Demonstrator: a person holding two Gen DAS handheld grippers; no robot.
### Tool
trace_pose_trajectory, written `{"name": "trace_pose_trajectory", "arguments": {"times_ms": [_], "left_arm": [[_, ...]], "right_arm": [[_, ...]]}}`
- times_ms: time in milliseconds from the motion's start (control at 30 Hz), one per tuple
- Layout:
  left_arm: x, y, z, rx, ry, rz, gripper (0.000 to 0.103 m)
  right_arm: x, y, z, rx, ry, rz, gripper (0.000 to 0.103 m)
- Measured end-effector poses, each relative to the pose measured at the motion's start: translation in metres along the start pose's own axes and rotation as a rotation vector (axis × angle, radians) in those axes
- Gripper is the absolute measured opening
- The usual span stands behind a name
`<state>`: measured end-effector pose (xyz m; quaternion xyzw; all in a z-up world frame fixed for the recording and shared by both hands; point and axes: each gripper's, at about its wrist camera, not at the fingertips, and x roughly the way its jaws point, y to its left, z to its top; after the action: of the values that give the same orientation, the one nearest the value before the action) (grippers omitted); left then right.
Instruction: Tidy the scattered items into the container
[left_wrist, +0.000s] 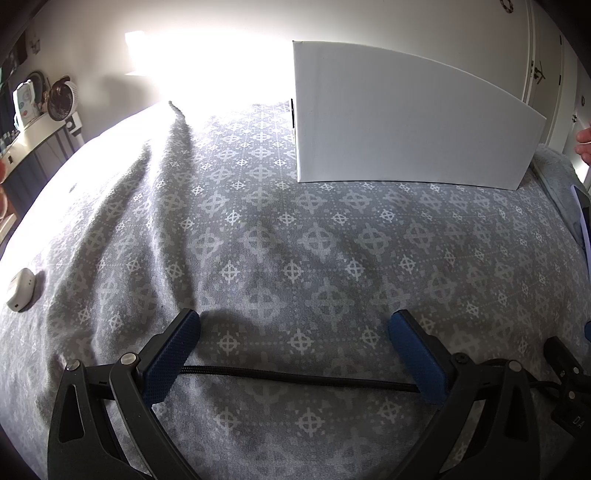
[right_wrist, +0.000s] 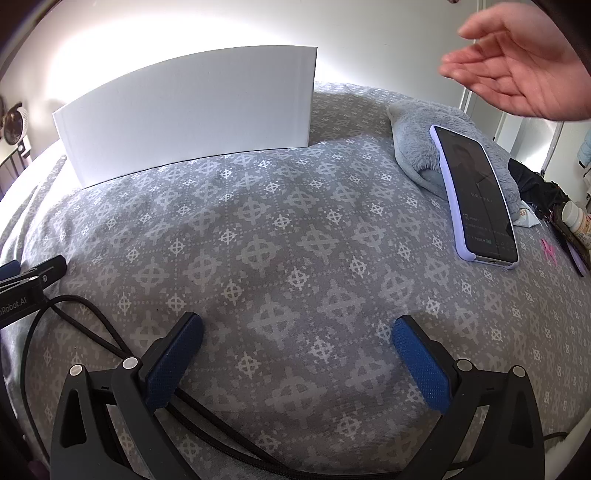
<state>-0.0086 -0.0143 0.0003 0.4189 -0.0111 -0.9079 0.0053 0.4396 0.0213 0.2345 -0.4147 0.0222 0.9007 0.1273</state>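
A white box stands upright far on the bed. A lilac-cased phone leans on plush, right. A small white case lies far left.

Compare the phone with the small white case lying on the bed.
The phone is long, flat and dark-screened in a lilac cover; the white case is small, rounded and plain white. The phone leans with its far end propped on the grey plush cushion; the white case lies directly on the patterned bedspread. The phone sits to the right, the white case at the far left. Neither is held by a gripper.
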Motion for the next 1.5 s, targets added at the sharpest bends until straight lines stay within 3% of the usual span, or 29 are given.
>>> {"name": "trace_pose_trajectory", "arguments": {"times_ms": [1500], "left_arm": [[-0.0021,-0.0022,-0.0011,-0.001,-0.003,0.003,0.103]], "right_arm": [[0.0003,0.0002,0.0000,0.000,0.000,0.000,0.103]]}}
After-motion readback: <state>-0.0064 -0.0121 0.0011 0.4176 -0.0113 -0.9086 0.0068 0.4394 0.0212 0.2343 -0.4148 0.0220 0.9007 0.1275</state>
